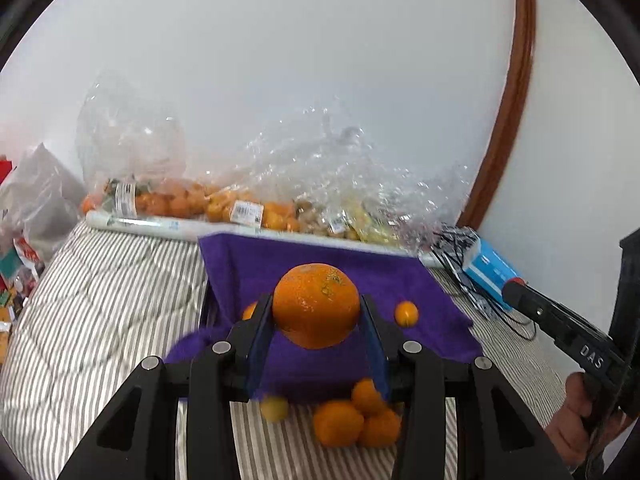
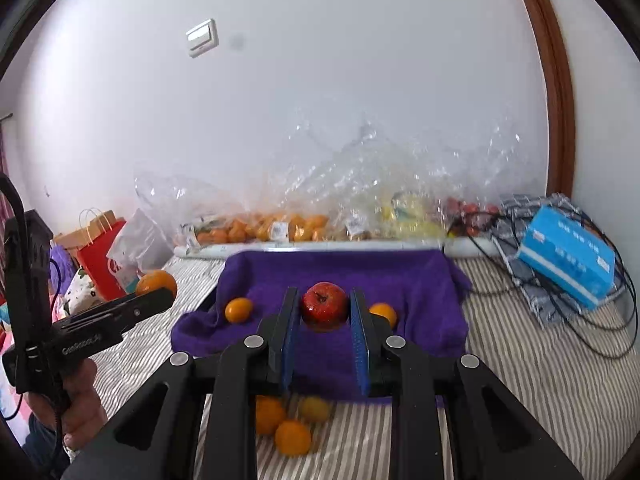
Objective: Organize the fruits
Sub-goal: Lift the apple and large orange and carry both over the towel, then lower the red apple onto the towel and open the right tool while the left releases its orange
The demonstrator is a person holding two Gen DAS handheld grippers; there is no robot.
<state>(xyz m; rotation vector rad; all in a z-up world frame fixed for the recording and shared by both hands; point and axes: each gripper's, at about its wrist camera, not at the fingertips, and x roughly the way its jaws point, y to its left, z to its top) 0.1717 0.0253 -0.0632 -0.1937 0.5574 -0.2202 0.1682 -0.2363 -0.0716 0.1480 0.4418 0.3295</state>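
Loose oranges (image 2: pixel 286 424) are blocking six o'clock; bagged fruit (image 2: pixel 280 228) is crowding twelve; striped bedding (image 2: pixel 520 360) at three is lying open.

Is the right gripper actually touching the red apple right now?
Touching. The right wrist view shows the right gripper with both blue pads pressed against the sides of the apple, held up above the purple towel.

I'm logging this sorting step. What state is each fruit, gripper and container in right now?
left gripper: shut on the orange, lifted.
orange: held clear of the cloth.
right gripper: shut on the apple.
apple: red, held above the cloth.
purple cloth: spread out, two small oranges resting on it.
loose oranges: piled on the striped bedding.
plastic bags: still holding fruit.
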